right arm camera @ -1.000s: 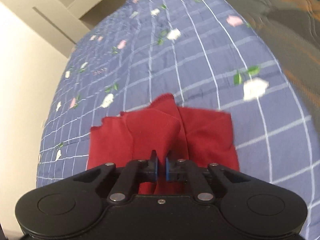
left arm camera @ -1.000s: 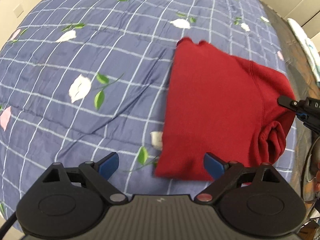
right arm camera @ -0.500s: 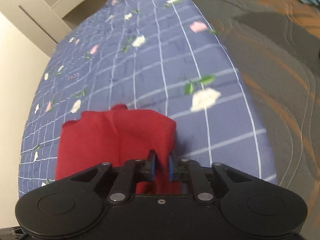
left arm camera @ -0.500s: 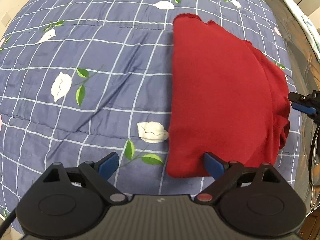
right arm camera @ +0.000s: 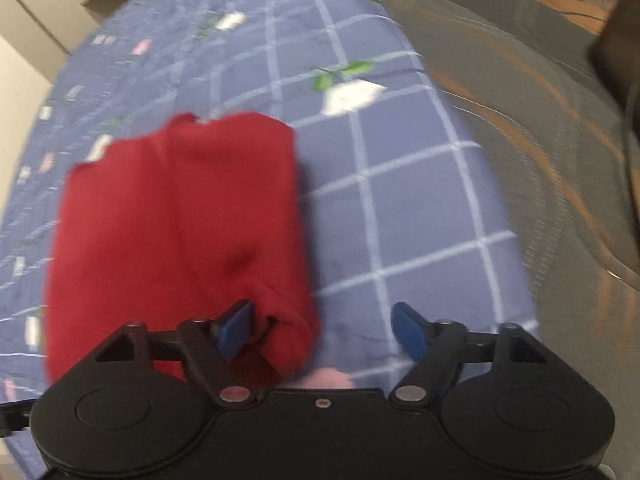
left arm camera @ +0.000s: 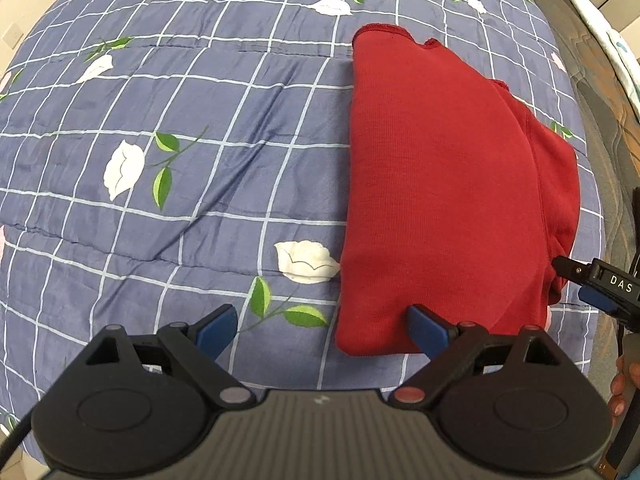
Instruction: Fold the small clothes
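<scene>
Both grippers hang over a folded red garment [left arm camera: 444, 200] lying on a blue checked quilt [left arm camera: 200, 160] printed with white flowers and green leaves. Left gripper [left arm camera: 322, 330] points almost straight down with its blue-padded jaws spread wide; one pad sits over the bare quilt, the other over the garment's near edge, and nothing is pinched between them. Right gripper [right arm camera: 322, 330] has its jaws opening at this moment: the left pad lies against the bunched near corner of the red cloth, the other pad stands clear over the quilt, and the cloth is not clamped.

From the left wrist the garment reads clearly as a neat folded slab with a straight left edge, a seam curving down its right part and a stitched hem at the far end. That view also catches the right gripper's black finger and blue pad [left arm camera: 596, 286] coming in from the right edge at the garment's rumpled corner, with part of a hand [left arm camera: 622, 388] below. The right wrist view is motion-blurred; it alone shows the dark brown-patterned surface [right arm camera: 540, 140] running beside the quilt.

A second ago the right gripper was shut on a raised peak of the red cloth; that fold now lies down over the rest. The left gripper's jaws were just as wide then, and the garment has come closer beneath it.
</scene>
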`<state>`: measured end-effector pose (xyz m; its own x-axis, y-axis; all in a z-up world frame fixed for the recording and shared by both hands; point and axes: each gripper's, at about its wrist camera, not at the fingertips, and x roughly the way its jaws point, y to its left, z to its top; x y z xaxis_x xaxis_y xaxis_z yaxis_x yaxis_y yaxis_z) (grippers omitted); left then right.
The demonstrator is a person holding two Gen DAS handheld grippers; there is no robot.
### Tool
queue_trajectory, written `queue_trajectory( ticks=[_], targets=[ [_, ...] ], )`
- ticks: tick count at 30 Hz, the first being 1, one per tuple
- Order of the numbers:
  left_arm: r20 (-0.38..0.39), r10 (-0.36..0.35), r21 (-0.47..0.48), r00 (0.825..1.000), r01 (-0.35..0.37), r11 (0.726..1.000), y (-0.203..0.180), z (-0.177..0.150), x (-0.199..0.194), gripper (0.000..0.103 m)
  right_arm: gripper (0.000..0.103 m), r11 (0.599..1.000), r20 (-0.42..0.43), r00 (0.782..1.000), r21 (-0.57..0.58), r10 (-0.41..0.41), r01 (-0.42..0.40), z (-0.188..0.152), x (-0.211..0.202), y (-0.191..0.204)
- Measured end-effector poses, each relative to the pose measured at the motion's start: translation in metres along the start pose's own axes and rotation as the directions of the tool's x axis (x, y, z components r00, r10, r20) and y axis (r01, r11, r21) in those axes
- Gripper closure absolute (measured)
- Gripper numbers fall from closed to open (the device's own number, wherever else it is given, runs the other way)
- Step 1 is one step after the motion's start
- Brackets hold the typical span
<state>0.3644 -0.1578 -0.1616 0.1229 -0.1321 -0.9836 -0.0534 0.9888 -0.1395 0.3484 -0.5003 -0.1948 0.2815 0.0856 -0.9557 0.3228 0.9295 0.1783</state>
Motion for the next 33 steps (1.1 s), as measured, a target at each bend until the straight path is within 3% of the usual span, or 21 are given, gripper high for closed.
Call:
queue_trajectory(
  ticks=[6, 13, 23, 29, 33],
  targets=[
    [0.007, 0.0, -0.006, 1.0, 0.0, 1.0, -0.001, -0.003, -0.001, 0.007, 0.013, 0.999, 0.012, 1.0, -0.038, -0.027, 0.027, -0.001, -0.004, 0.005],
    [0.009, 0.001, -0.008, 1.0, -0.001, 1.0, -0.003, -0.005, -0.002, 0.005, 0.001, 0.999, 0.003, 1.0, 0.03, -0.025, 0.025, -0.009, -0.001, -0.006],
    [0.012, 0.003, -0.018, 1.0, -0.003, 1.0, -0.001, -0.005, -0.003, 0.004, 0.001, 0.999, -0.026, 0.999, -0.009, -0.046, 0.046, -0.02, 0.002, -0.002],
    [0.157, -0.102, -0.07, 0.982, 0.115, 0.991, 0.004, -0.003, -0.022, 0.001, 0.001, 0.999, 0.118, 0.993, 0.031, -0.013, 0.009, -0.022, -0.022, -0.005],
    [0.171, -0.143, -0.023, 0.975, 0.149, 0.989, -0.008, 0.011, -0.015, 0.001, 0.001, 0.996, 0.121, 0.992, 0.089, -0.032, 0.021, -0.011, -0.016, -0.014]
  ],
)
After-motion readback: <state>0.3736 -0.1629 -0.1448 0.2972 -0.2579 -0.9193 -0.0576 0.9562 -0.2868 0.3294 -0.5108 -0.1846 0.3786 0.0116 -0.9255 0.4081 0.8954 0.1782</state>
